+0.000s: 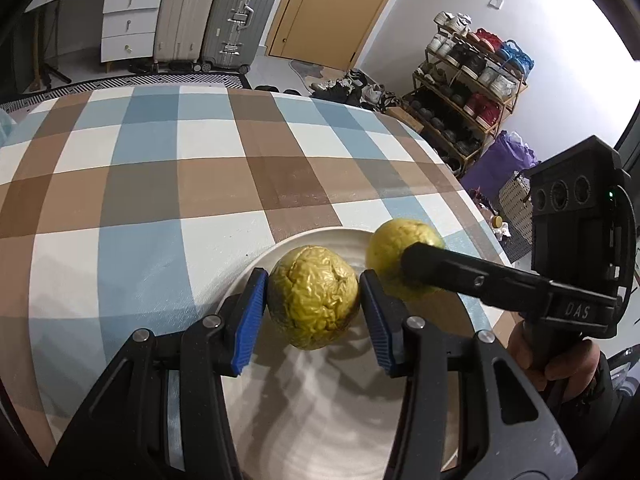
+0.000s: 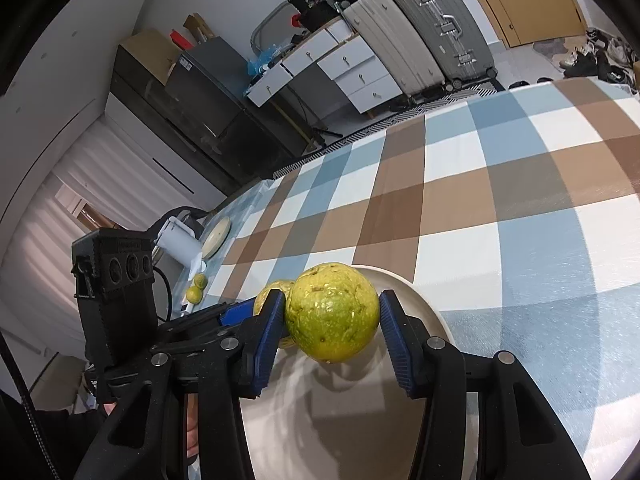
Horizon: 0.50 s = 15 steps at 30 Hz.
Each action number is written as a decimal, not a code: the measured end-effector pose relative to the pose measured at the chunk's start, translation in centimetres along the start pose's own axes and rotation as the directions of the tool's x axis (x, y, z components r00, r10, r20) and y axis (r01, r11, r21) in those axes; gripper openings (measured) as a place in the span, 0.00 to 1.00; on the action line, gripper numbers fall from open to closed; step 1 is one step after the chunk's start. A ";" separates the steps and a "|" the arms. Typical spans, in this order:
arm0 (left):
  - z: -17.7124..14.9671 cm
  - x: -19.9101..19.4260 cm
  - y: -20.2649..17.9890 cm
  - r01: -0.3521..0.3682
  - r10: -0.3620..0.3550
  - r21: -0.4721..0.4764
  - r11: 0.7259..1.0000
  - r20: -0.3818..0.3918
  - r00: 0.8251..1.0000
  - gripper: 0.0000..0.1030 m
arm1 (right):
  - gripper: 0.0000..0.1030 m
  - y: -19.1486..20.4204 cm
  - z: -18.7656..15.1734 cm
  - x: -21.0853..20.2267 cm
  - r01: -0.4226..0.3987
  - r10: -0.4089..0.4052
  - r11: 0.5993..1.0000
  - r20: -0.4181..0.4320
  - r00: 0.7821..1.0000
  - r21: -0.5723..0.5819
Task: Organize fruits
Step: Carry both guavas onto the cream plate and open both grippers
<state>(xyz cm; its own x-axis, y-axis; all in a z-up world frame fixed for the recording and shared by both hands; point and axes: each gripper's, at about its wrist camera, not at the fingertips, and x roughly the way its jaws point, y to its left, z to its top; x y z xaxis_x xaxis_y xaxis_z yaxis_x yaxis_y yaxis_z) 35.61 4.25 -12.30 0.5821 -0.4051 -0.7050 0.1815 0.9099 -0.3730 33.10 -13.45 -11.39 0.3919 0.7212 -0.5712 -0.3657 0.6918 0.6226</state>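
A wrinkled yellow-green fruit (image 1: 313,295) lies on a white plate (image 1: 304,420) between the blue pads of my left gripper (image 1: 312,312); the pads stand just off its sides, so the gripper is open. A smoother yellow-green fruit (image 2: 332,313) lies on the same plate (image 2: 424,312) between the pads of my right gripper (image 2: 331,332), with a small gap on the right side; it is open too. In the left wrist view this fruit (image 1: 396,248) is partly hidden by the right gripper's finger (image 1: 448,268). The wrinkled fruit (image 2: 276,292) peeks out behind the left pad.
The plate sits near the edge of a table with a blue, brown and white checked cloth (image 1: 200,184). Two small green fruits (image 2: 197,288), a white cup (image 2: 180,242) and another plate (image 2: 218,232) lie at the table's far left. Suitcases (image 1: 232,12) and a shoe rack (image 1: 468,88) stand beyond.
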 end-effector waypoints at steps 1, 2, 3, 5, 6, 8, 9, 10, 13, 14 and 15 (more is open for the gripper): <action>0.0 0.3 0.0 -0.002 0.002 0.004 1.000 -0.001 1.000 0.43 | 0.48 -0.2 0.0 0.3 0.002 -0.002 1.000 -0.006 1.000 0.005; 0.0 0.4 0.1 -0.001 0.001 0.002 1.000 -0.001 1.000 0.43 | 0.48 -0.3 -0.1 0.4 0.006 -0.006 1.000 -0.007 1.000 0.011; 0.0 0.6 0.2 0.002 -0.002 -0.004 1.000 -0.003 1.000 0.43 | 0.48 -0.4 -0.1 0.5 0.007 -0.007 1.000 -0.009 1.000 0.015; -0.1 0.9 0.4 -0.006 0.006 -0.023 1.000 -0.002 1.000 0.43 | 0.48 -0.6 -0.3 0.9 0.016 -0.016 1.000 -0.018 1.000 0.027; -0.2 0.8 0.4 0.000 0.000 -0.028 1.000 0.001 1.000 0.44 | 0.49 -0.7 -0.3 0.9 0.027 -0.026 0.999 -0.018 0.999 0.028; 0.0 0.4 0.0 -0.007 0.007 -0.019 1.000 0.020 1.000 0.47 | 0.57 -0.6 -0.1 0.7 0.028 -0.027 0.999 -0.009 1.000 0.032; 0.0 0.1 -0.2 -0.013 0.013 -0.010 1.000 0.027 1.000 0.55 | 0.66 -0.5 -0.1 0.5 0.010 -0.010 0.999 -0.002 1.000 0.036; 0.1 -0.5 -0.6 -0.021 0.021 0.004 1.000 0.044 0.999 0.64 | 0.76 -0.3 0.0 0.1 -0.006 0.005 0.999 0.012 1.000 0.036; 0.1 -2.6 -1.5 -0.035 0.034 0.018 0.999 0.092 0.995 0.79 | 0.85 0.5 0.0 -1.5 0.014 -0.015 1.000 0.064 0.998 0.015; 0.0 -3.3 -1.8 -0.045 0.043 0.023 0.999 0.104 0.994 0.79 | 0.85 0.8 0.0 -2.1 0.018 -0.019 1.000 0.075 0.997 0.007; -0.1 -4.1 -2.2 -0.054 0.050 0.033 0.998 0.115 0.992 0.79 | 0.86 1.1 0.0 -2.8 0.020 -0.020 1.000 0.087 0.996 0.003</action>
<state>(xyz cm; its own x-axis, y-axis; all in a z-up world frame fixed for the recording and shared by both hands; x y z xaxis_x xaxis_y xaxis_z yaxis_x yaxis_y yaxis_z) 32.77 3.89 -8.63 0.6781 -0.3462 -0.6484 0.1757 0.9329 -0.3144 31.60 -14.71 -9.11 0.4709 0.7014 -0.5351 -0.3556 0.7060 0.6125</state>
